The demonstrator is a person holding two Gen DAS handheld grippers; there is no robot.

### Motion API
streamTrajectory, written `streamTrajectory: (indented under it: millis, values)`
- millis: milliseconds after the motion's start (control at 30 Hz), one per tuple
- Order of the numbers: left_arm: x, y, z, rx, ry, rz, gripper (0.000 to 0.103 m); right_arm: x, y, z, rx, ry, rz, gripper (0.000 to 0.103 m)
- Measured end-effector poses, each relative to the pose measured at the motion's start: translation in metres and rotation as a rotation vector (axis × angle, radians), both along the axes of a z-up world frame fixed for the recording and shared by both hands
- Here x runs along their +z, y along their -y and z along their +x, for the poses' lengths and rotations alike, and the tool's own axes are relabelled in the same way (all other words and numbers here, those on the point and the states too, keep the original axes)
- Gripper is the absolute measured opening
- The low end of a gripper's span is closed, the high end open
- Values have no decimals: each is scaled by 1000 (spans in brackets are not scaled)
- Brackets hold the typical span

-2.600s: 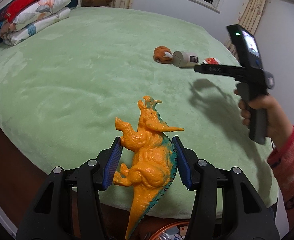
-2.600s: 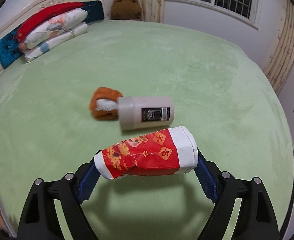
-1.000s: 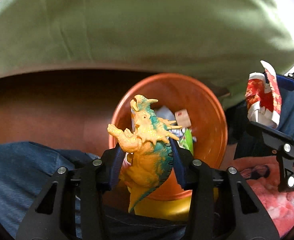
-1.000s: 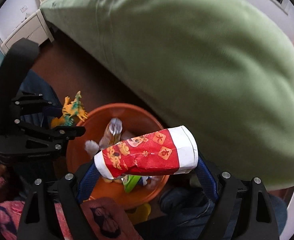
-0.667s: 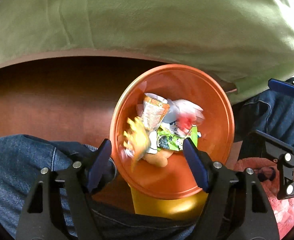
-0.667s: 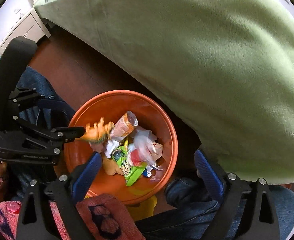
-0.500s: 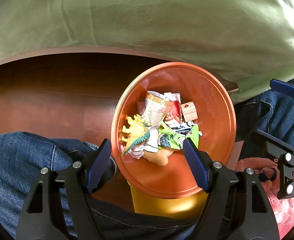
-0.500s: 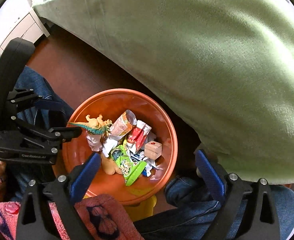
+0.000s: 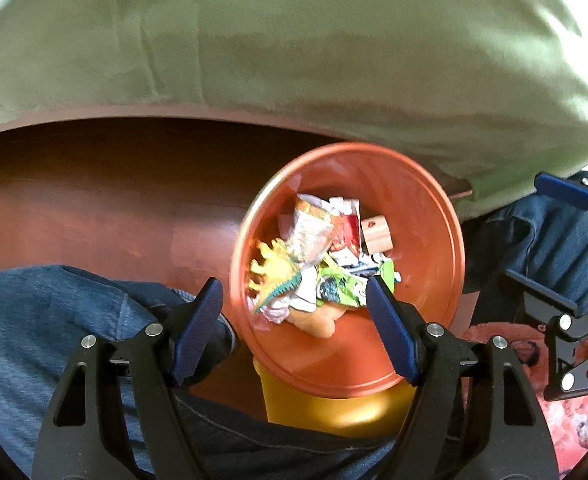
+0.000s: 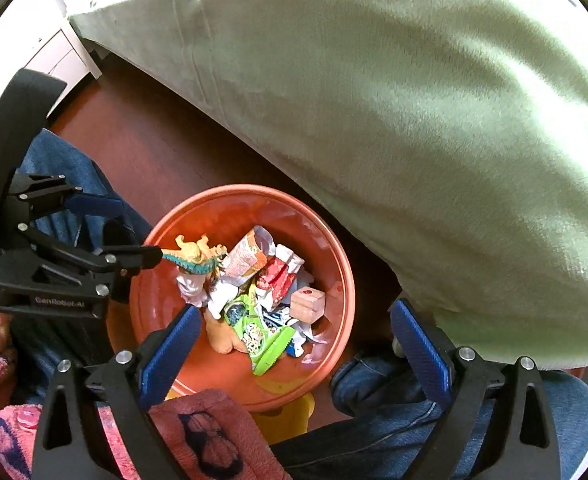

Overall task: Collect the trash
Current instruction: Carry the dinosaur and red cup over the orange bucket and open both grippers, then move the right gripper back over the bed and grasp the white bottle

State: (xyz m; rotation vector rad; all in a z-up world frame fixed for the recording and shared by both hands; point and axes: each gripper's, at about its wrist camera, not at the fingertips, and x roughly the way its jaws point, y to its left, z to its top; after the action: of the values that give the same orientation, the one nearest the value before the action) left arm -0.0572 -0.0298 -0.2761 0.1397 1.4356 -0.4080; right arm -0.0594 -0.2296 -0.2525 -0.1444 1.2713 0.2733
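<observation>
Both of your grippers are empty now. A moment ago your left gripper (image 9: 294, 320) held the orange dinosaur (image 10: 196, 254) and your right gripper (image 10: 294, 344) held the red and white carton (image 10: 280, 274). Now the fingers of both are spread wide with nothing between them. You let go, and both things dropped into the orange bin (image 10: 341, 280). The dinosaur lies at the left side of the bin, on top of the pile, and the carton lies near the middle, by a small wooden block (image 10: 307, 304) and a green wrapper (image 10: 254, 334). Both grippers hang just over the bin, which stands on the brown floor (image 9: 94, 200) by the edge of the green bed (image 10: 413, 100), between your knees. That means these two bits of trash are done. I think more may be left on the bed, but the top of the bed is out of sight here, so I cannot tell. You would need to lift the grippers and look back up there.
</observation>
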Motion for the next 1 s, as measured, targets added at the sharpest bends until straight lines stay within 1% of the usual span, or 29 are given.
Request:
streamTrajectory:
  millis: [67, 167, 333, 367, 400, 433, 467, 533, 567, 600, 700, 733, 767, 800, 900, 1000]
  values:
    - [10, -3, 2, 9, 28, 4, 72, 7, 0, 0, 4, 15, 7, 94]
    - [38, -10, 7, 20, 112, -1, 72, 26, 0, 2, 11, 61, 18, 94]
    - [89, -26, 18, 72, 271, -29, 72, 80, 5, 10, 20, 188, 84, 95]
    - [102, -32, 22, 95, 307, -40, 73, 91, 6, 14, 18, 217, 91, 97]
    - [109, -35, 26, 112, 328, -48, 77, 104, 8, 21, 19, 258, 96, 97]
    - [115, -39, 30, 126, 345, -56, 84, 112, 8, 27, 22, 287, 96, 97]
    - [123, -44, 34, 140, 365, -66, 84, 120, 8, 34, 23, 316, 87, 97]
    - [136, -52, 45, 168, 410, -68, 84, 138, 10, 60, 14, 392, 55, 97]
    - [139, -54, 48, 178, 421, -66, 84, 143, 11, 70, 8, 413, 54, 97]
    - [143, -59, 55, 195, 434, -64, 84, 151, 13, 91, -9, 438, 58, 97]
    - [149, -68, 70, 230, 445, -67, 84, 166, 18, 145, -37, 467, 85, 97]
    - [150, -72, 74, 237, 448, -68, 84, 172, 18, 176, -43, 488, 84, 97]
    - [150, -74, 80, 243, 447, -67, 84, 174, 19, 194, -48, 499, 80, 97]
    - [150, -76, 85, 246, 447, -65, 84, 178, 18, 222, -55, 521, 74, 97]
    - [150, -81, 100, 261, 443, -61, 84, 181, 13, 283, -52, 516, 71, 97]
    - [151, -83, 113, 272, 436, -61, 84, 179, 17, 355, -86, 469, 132, 97]
